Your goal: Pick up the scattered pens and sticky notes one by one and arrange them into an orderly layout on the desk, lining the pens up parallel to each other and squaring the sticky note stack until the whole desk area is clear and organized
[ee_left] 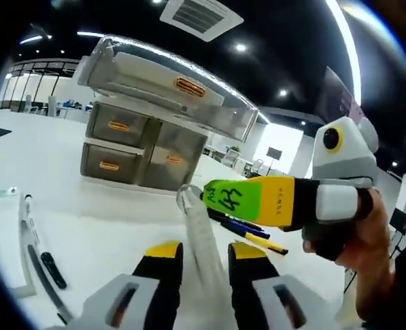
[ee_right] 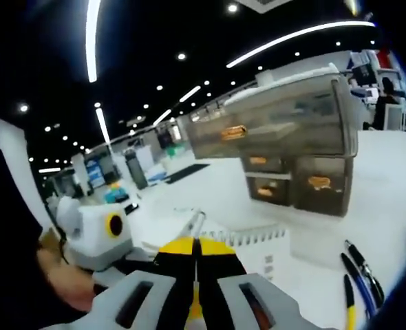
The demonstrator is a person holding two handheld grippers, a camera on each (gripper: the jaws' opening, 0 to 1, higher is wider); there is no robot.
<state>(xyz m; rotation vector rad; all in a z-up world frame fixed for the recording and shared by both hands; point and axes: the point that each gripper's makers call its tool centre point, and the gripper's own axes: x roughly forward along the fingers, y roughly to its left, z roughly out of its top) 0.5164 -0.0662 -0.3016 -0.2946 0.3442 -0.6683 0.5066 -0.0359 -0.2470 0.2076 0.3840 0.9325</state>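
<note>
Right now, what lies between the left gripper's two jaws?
A clear pen, upright between the left gripper's jaws, seen in the left gripper view; the right gripper pinches its top.

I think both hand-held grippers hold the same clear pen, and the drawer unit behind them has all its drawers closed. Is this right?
Not quite. The top drawer of the drawer unit is pulled out and open, as the left gripper view shows; the lower drawers are closed. The rest holds: the left hand-held gripper and the right hand-held gripper both grip the same clear pen.
</note>
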